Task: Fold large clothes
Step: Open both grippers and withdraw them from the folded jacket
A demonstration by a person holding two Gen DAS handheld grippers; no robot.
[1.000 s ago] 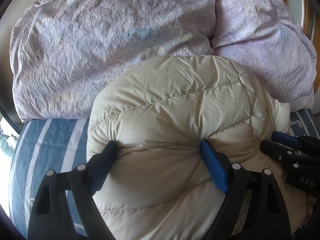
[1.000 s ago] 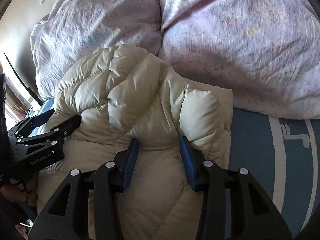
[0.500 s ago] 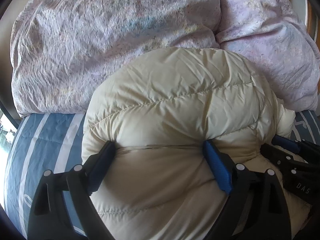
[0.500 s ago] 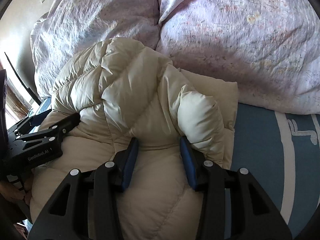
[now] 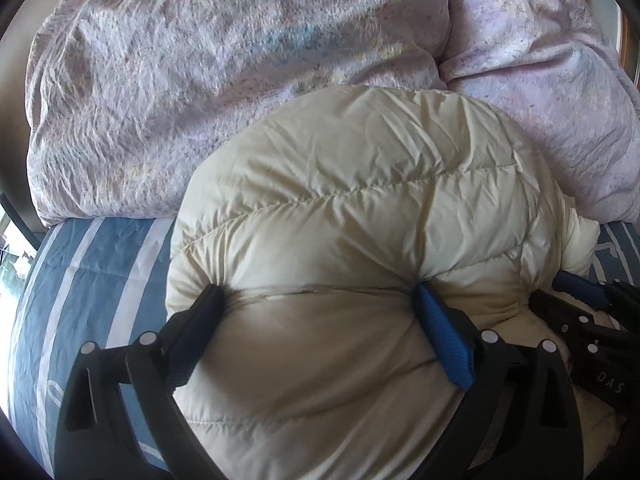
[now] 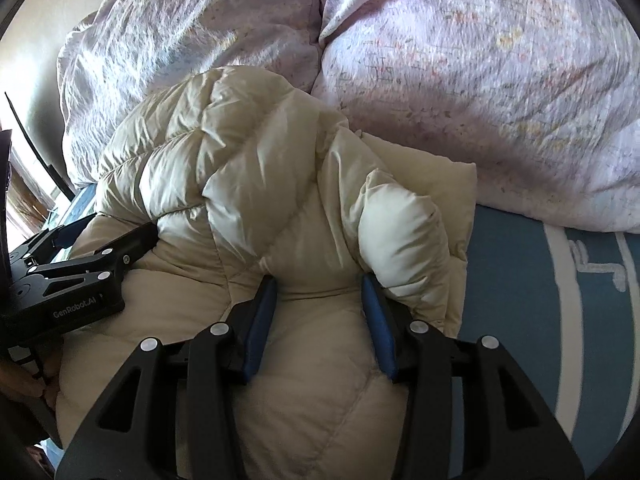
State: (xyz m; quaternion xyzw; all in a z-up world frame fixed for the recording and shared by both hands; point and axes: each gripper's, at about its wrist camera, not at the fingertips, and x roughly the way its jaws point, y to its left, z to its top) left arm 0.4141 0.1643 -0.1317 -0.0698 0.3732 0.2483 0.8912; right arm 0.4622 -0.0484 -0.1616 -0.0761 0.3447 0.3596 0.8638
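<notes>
cream puffer jacket [image 5: 360,208] bunched between both tongs, left tongs [image 5: 320,296] and right tongs [image 6: 320,280] each pinching its padding

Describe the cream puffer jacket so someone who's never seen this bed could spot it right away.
On the blue striped bedsheet, in front of the crumpled lilac duvet, lies the puffer jacket. Both grippers' blue-padded fingers pinch it. It alone is cream, quilted and puffy.

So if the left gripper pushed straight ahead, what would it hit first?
The left gripper already has the cream puffer jacket bulging between its jaws, so it meets that first; the lilac duvet probably lies just beyond.
</notes>
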